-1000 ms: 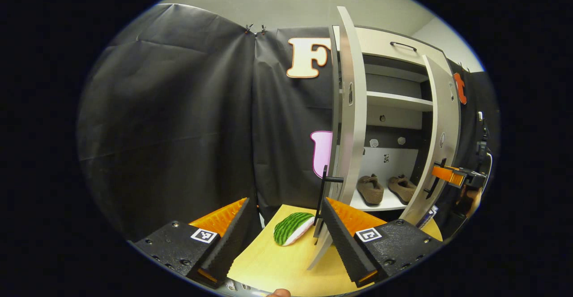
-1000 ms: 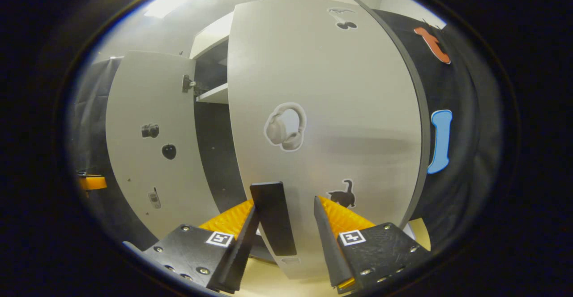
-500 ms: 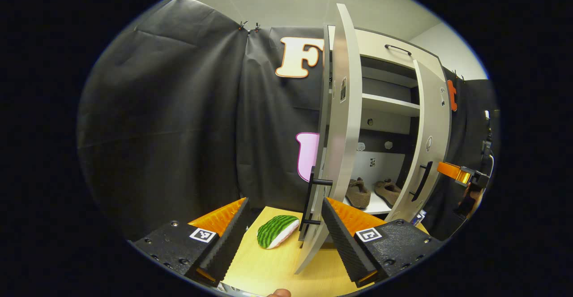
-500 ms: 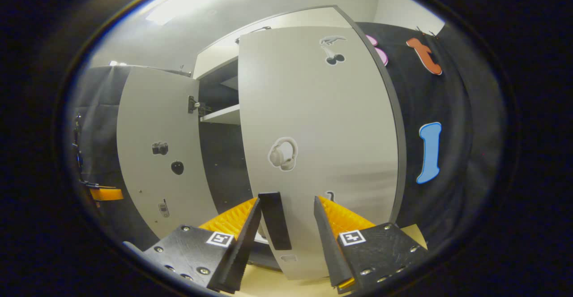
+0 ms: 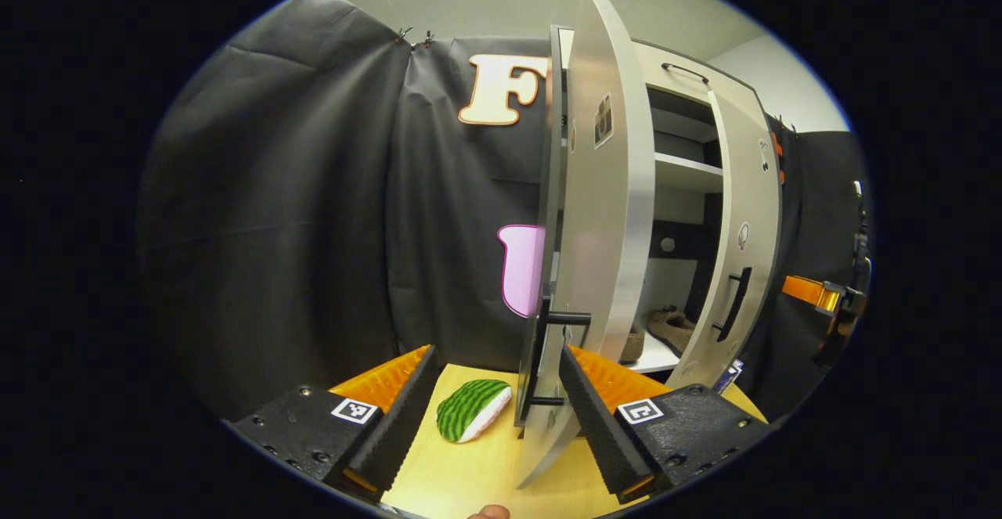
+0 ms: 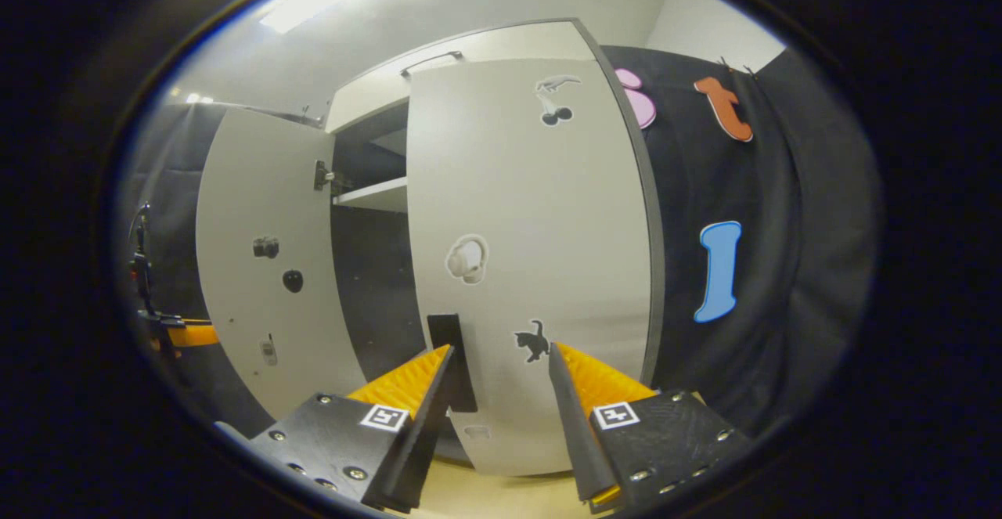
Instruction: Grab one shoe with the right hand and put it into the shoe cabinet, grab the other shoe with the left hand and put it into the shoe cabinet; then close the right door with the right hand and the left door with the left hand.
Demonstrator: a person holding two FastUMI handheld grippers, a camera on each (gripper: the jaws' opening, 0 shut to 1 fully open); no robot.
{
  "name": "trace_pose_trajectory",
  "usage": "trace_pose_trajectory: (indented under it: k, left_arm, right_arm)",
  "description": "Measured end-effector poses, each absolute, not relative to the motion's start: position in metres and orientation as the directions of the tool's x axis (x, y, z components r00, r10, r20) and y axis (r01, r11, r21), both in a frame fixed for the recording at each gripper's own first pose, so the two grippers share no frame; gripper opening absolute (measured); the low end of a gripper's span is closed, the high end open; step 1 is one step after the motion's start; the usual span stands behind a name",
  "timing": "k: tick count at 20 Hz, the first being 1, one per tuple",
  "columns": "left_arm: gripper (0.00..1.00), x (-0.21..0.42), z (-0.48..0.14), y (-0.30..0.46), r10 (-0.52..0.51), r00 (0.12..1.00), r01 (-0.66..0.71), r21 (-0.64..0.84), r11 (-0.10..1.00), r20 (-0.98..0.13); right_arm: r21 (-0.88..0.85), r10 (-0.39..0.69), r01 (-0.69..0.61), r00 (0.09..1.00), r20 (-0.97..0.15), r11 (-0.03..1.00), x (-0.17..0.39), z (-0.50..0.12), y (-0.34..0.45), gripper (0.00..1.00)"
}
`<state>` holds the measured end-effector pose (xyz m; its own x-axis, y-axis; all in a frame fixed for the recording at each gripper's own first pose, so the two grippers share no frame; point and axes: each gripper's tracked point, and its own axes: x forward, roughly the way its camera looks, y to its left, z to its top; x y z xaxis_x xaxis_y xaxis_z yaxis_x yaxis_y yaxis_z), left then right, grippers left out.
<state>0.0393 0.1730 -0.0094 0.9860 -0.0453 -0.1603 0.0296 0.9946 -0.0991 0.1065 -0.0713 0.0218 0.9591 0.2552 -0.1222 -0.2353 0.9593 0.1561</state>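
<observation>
The shoe cabinet [image 5: 681,104] is smooth pale-grey board with dark edges and a flat white shelf [image 5: 687,173] inside. In the left gripper view the left gripper [image 5: 493,382] stands with its ribbed black-and-orange fingers [image 5: 595,417] apart, the left door [image 5: 607,214] seen nearly edge-on at 12 o'clock, its black bar handle [image 5: 540,362] between the fingers, though whether they touch it I cannot tell. Two brown, felt-like shoes [image 5: 675,326] sit on the bottom shelf, at 3 o'clock from that handle, partly hidden behind the door; a second ago both showed whole, so the door has swung further across the opening. A green striped, watermelon-slice-shaped thing [image 5: 472,409] lies on the pale wooden bench [image 5: 470,472] at 9 o'clock of the door's foot.

In the right gripper view the right gripper [image 6: 501,382] is also spread, the right door [image 6: 532,268] before it, with cat [image 6: 531,340], headphone [image 6: 466,259] and cherry [image 6: 556,115] stickers; no writing can be read. Its flat black handle [image 6: 448,358] lies against the left-hand finger [image 6: 415,401] instead of midway as before, and the door has turned nearer to shut.
</observation>
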Motion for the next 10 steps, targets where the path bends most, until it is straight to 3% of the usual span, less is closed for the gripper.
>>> trace_pose_trajectory:
  k: [4, 6, 7, 8, 9, 10]
  left_arm:
    - [0.95, 0.04, -0.008, 0.166, -0.093, 0.983, 0.077, -0.103, 0.992, -0.161]
    - [0.9, 0.041, -0.008, 0.162, -0.11, 0.981, 0.094, -0.108, 0.99, -0.16]
    - [0.95, 0.041, -0.009, 0.159, -0.12, 0.98, 0.102, -0.114, 0.988, -0.161]
    - [0.9, 0.041, -0.008, 0.154, -0.132, 0.978, 0.113, -0.119, 0.986, -0.16]
    - [0.95, 0.042, -0.008, 0.149, -0.148, 0.976, 0.129, -0.124, 0.984, -0.159]
    - [0.9, 0.042, -0.008, 0.141, -0.166, 0.973, 0.146, -0.127, 0.981, -0.158]
  right_arm:
    - [0.155, 0.24, -0.218, 0.961, -0.138, 0.963, 0.109, 0.018, -0.076, 0.71]
    - [0.149, 0.234, -0.213, 0.962, -0.139, 0.966, 0.108, 0.017, -0.077, 0.71]
    - [0.149, 0.232, -0.211, 0.962, -0.141, 0.966, 0.108, 0.016, -0.078, 0.71]
    - [0.149, 0.23, -0.209, 0.963, -0.143, 0.967, 0.108, 0.015, -0.079, 0.71]
    - [0.149, 0.228, -0.207, 0.963, -0.144, 0.967, 0.108, 0.016, -0.08, 0.71]
    - [0.149, 0.227, -0.205, 0.963, -0.145, 0.967, 0.108, 0.016, -0.081, 0.71]
